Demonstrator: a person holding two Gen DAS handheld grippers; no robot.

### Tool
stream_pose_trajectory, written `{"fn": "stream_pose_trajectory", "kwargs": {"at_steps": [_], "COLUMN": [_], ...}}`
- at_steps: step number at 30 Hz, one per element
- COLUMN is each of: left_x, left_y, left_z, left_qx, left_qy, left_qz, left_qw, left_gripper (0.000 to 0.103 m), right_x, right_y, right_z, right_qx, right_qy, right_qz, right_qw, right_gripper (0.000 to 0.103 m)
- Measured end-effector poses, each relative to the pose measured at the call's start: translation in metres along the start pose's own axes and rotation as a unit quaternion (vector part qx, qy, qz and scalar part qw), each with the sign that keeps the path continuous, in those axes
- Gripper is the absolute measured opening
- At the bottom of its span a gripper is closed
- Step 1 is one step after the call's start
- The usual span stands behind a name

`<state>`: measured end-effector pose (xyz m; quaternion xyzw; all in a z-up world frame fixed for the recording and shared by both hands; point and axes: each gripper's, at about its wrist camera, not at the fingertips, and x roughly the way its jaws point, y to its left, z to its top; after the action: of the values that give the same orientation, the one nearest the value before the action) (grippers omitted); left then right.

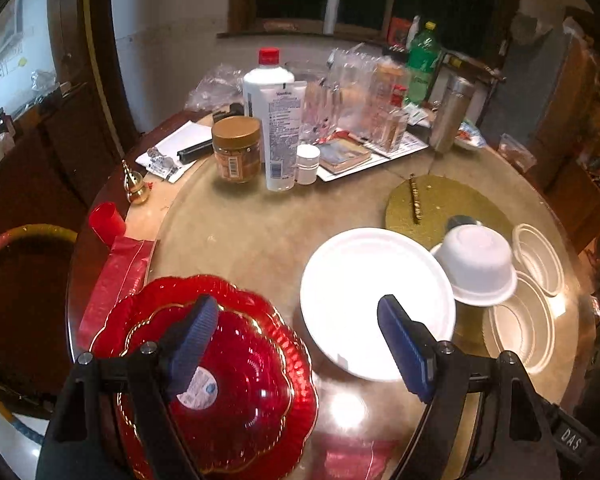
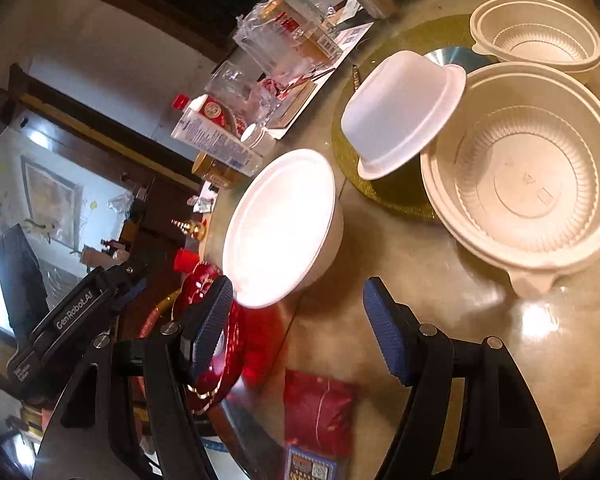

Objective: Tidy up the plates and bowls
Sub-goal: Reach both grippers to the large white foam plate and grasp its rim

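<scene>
A round, glossy table fills both views, its far half crowded with bottles, jars, a lotion tube and clear packaging, against a pale wall and dark window frame. On the bare near half lie a red scalloped plate at the near-left edge, a white foam plate just beside it, and a white foam bowl resting upside down and tilted, its rim seemingly propped on the large cream plastic bowl. A smaller cream bowl sits just behind, and a gold mat lies under the foam bowl. The left gripper hangs wide open above the red plate, holding nothing. The right gripper also stands wide and empty over bare tabletop near the foam plate.
</scene>
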<state>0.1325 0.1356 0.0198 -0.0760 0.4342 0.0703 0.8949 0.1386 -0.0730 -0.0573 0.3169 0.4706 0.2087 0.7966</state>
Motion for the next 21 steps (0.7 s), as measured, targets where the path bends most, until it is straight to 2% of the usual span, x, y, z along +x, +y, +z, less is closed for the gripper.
{"fn": "stream_pose_trajectory", "kwargs": {"at_steps": [12, 21], "left_x": [0.055, 0.085], "left_y": [-0.013, -0.016], "left_z": [0.026, 0.027], "left_qx": [-0.017, -0.027], "left_qy": [0.064, 0.097], "left_qz": [0.016, 0.012], "left_qw": [0.9977, 0.9948], "left_gripper": [0.082, 0.082], "right_x": [0.037, 0.054], "right_y": [-0.002, 0.001], "right_z": [0.019, 0.025], "right_qx": [0.021, 0.007], "right_qy": [0.018, 0.024], "right_qz": [-0.018, -0.051], "right_qw": [0.999, 0.998], "right_gripper": [0.069, 0.069]}}
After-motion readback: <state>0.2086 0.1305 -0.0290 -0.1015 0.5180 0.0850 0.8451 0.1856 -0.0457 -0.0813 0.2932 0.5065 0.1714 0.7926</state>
